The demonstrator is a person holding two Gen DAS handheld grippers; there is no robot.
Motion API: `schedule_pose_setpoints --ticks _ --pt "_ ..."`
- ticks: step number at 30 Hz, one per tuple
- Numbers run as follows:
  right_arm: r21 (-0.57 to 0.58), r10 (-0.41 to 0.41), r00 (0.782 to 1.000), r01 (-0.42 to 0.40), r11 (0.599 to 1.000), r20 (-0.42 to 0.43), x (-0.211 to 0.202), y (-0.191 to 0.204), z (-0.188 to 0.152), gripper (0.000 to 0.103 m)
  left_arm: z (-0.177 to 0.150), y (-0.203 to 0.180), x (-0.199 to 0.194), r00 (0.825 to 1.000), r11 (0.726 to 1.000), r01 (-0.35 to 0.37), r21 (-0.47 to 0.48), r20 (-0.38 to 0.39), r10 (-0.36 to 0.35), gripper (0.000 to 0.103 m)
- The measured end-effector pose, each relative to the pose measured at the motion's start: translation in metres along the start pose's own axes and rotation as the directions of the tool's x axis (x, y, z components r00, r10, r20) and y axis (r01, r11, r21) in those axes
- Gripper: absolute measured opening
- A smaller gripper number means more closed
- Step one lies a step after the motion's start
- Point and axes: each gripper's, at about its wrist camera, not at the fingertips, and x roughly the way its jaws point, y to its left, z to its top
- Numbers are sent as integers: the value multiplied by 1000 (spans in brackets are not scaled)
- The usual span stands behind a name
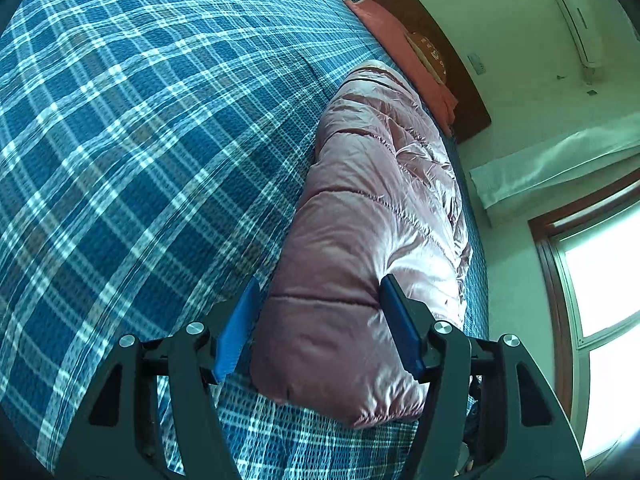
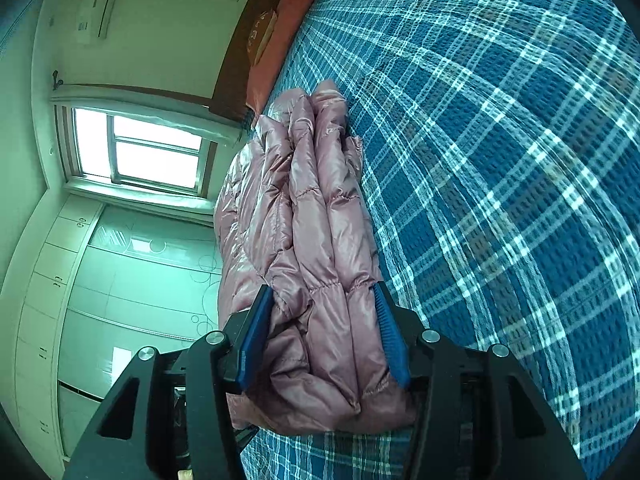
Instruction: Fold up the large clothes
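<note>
A pink quilted puffer jacket [image 1: 372, 208] lies folded into a long thick bundle on the blue plaid bedspread [image 1: 140, 140], near the bed's edge. In the left wrist view my left gripper [image 1: 320, 328] straddles the near end of the bundle. Its right pad [image 1: 400, 332] dents the fabric, and its left pad [image 1: 238, 336] stands a sliver off the jacket's side. In the right wrist view my right gripper [image 2: 324, 336] holds the other end of the jacket [image 2: 312, 208]. Both blue pads [image 2: 254, 340] press into the puffy layers there.
A salmon pillow [image 1: 404, 48] and a dark wooden headboard [image 1: 452, 72] lie beyond the jacket. The bed's edge runs close beside the bundle, with a window [image 2: 140, 148] and white wardrobe doors [image 2: 132, 280] past it. The wide plaid bedspread [image 2: 500, 160] stretches to the other side.
</note>
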Motion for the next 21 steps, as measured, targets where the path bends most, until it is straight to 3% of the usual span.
schedule_pose_setpoints --ticks 10,15,19,21 --pt "9 -17 1000 17 1000 21 -47 -17 -41 51 -25 1 -21 998 997 -55 50 -3 55 64" --pt "-30 -63 998 63 998 23 -69 -17 -65 51 -37 -2 -32 995 990 -98 103 11 98 64" --pt "-103 -149 988 152 983 33 -81 -6 -86 51 -45 -11 -44 984 968 -174 179 63 165 64" --pt "-143 -201 979 205 968 44 -83 4 -94 51 -51 -17 -51 971 944 -232 236 108 212 64"
